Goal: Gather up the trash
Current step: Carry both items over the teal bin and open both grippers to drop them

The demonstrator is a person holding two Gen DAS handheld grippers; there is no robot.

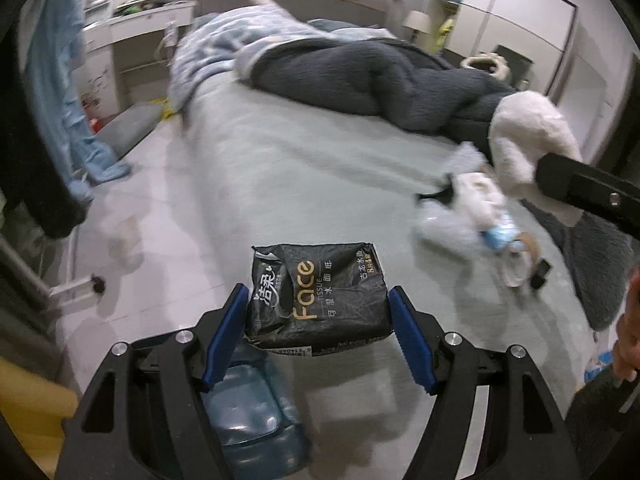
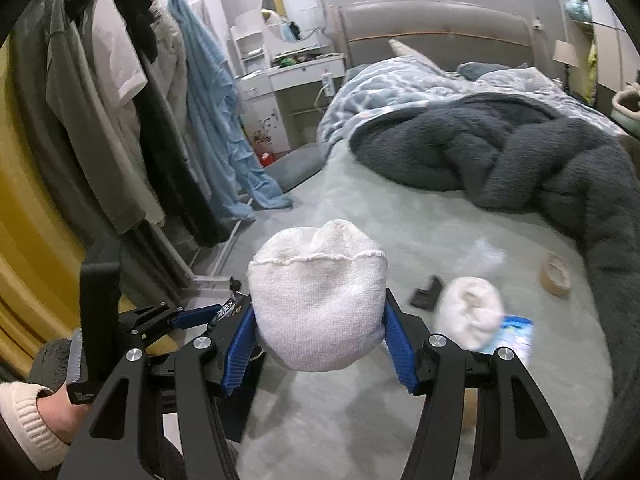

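Over the bed (image 1: 280, 168) I have something in each gripper. My left gripper (image 1: 318, 334) squeezes a black tissue pack (image 1: 318, 300) between its blue pads (image 1: 226, 332). The pack is crumpled and looks nearly empty, so I think it is trash. My right gripper (image 2: 318, 334) squeezes a white rolled sock (image 2: 318, 300), held up above the sheet.

More bits lie on the sheet near the dark fluffy blanket (image 2: 520, 160): a second white sock (image 2: 470, 316), a blue and white packet (image 2: 514, 334) just beside it, a small black thing (image 2: 426, 292) and a roll of brown tape (image 2: 556, 274).

What could go wrong? The pack is soft and thin. If it folds more, I think it could slip out of the pads. The sock is round and squashy and sticks out past the fingers, so a quick swing could make it pop free. A sock may not be trash at all, so I might put it in the wrong place.

Only the left view shows a see-through blue tub (image 1: 248, 412) under my left gripper, maybe the bin, though I can't be sure. Only the right view shows the hanging clothes (image 2: 120, 120), the round mirror (image 2: 292, 12) and my sleeve (image 2: 24, 424)
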